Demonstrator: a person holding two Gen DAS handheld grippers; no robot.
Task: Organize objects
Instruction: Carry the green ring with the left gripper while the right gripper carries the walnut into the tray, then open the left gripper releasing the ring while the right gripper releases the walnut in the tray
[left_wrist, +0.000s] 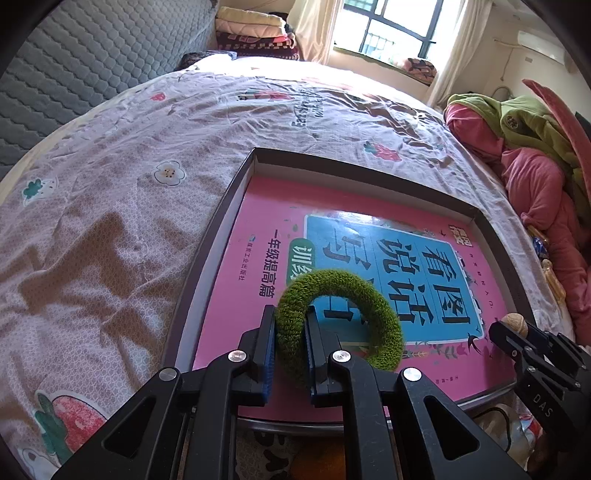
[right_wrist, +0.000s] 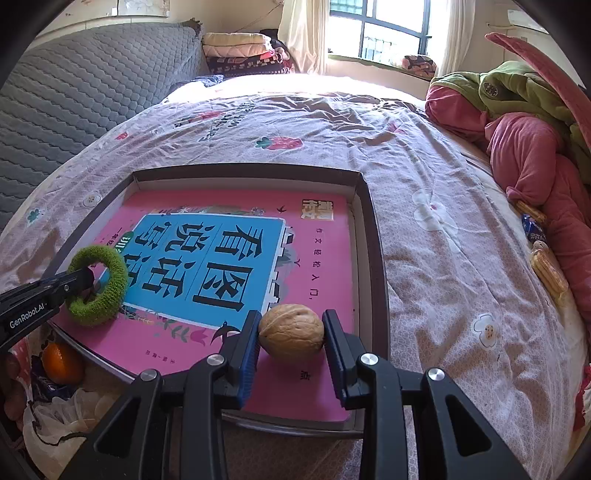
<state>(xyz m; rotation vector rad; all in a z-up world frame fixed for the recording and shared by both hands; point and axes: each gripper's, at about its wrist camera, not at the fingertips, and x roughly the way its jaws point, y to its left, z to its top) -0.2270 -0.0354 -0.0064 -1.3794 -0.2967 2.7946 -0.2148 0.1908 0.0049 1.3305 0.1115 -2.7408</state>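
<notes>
A shallow dark box (left_wrist: 221, 221) (right_wrist: 376, 236) lies on the bed with a pink and blue book (left_wrist: 258, 229) (right_wrist: 317, 266) inside it. My left gripper (left_wrist: 290, 319) (right_wrist: 88, 277) is shut on a fuzzy green ring (left_wrist: 384, 314) (right_wrist: 118, 273), pinching one side of it over the book's near left part. My right gripper (right_wrist: 291, 325) (left_wrist: 498, 328) is shut on a brown walnut (right_wrist: 291, 329) (left_wrist: 515, 322), held just above the book's near right part.
The box rests on a flowered bedsheet (left_wrist: 110, 221) (right_wrist: 443, 221). A grey quilted headboard (left_wrist: 74, 74) stands at left. Pink and green clothes (right_wrist: 524, 140) pile at right, with snack packets (right_wrist: 546, 266) beside them. An orange (right_wrist: 61, 363) and plastic bags (right_wrist: 55, 417) lie below the bed's near edge.
</notes>
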